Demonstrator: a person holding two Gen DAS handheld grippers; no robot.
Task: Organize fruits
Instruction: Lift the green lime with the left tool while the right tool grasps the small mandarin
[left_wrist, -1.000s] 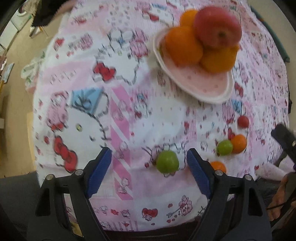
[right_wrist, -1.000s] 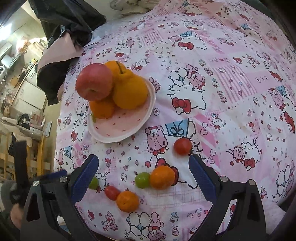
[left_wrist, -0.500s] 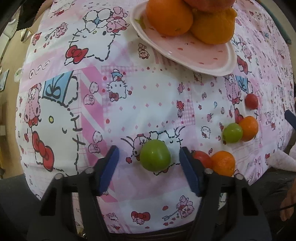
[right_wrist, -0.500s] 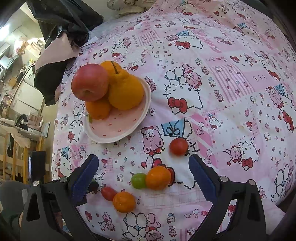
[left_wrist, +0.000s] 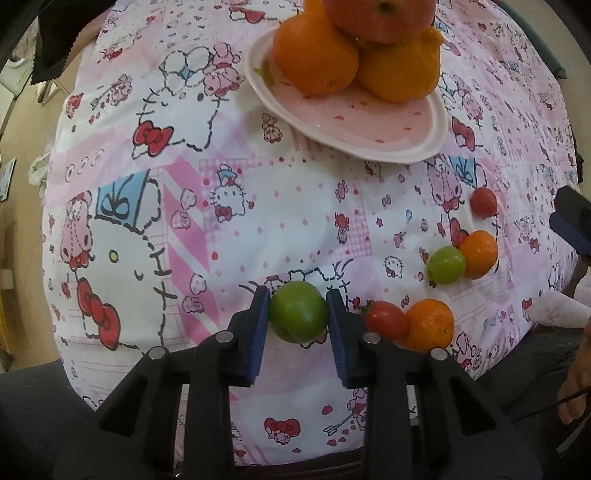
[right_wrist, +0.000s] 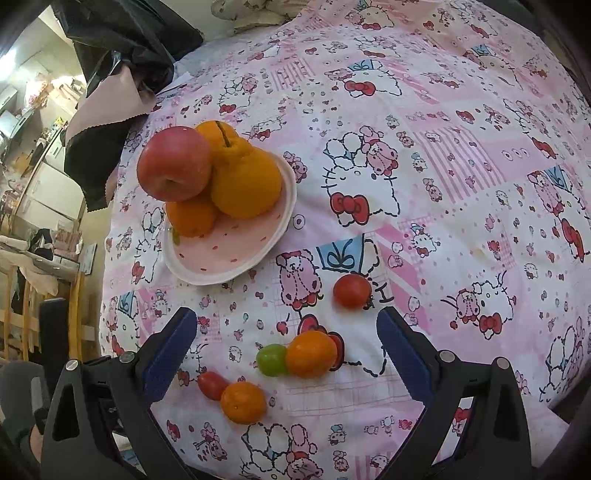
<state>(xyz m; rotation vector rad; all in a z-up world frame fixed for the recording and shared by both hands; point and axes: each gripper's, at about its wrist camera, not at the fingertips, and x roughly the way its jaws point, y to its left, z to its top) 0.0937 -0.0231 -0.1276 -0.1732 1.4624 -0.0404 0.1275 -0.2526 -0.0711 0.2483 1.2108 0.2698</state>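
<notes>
My left gripper (left_wrist: 297, 318) points down at the cartoon tablecloth, its jaws closing, and both blue pads press a small green fruit (left_wrist: 298, 314). To its right lie a red tomato (left_wrist: 388, 320), a small orange (left_wrist: 430, 325), a second green fruit (left_wrist: 447, 264), another orange (left_wrist: 479, 254) and a tomato (left_wrist: 484, 201). The pink plate (left_wrist: 369, 147) beyond holds oranges with a red apple (left_wrist: 380, 18) on top. My right gripper (right_wrist: 286, 321) hangs open above the loose fruits (right_wrist: 311, 353), touching none.
A black bag and a pink cloth (right_wrist: 110, 92) lie at the table's far left edge. The tablecloth drops off close behind the loose fruit. Part of a hand (left_wrist: 576, 384) shows at the lower right of the left wrist view.
My left gripper has come down and forward over the green fruit, and its jaws have gone from wide apart to pressing it. The right gripper has stayed put.
</notes>
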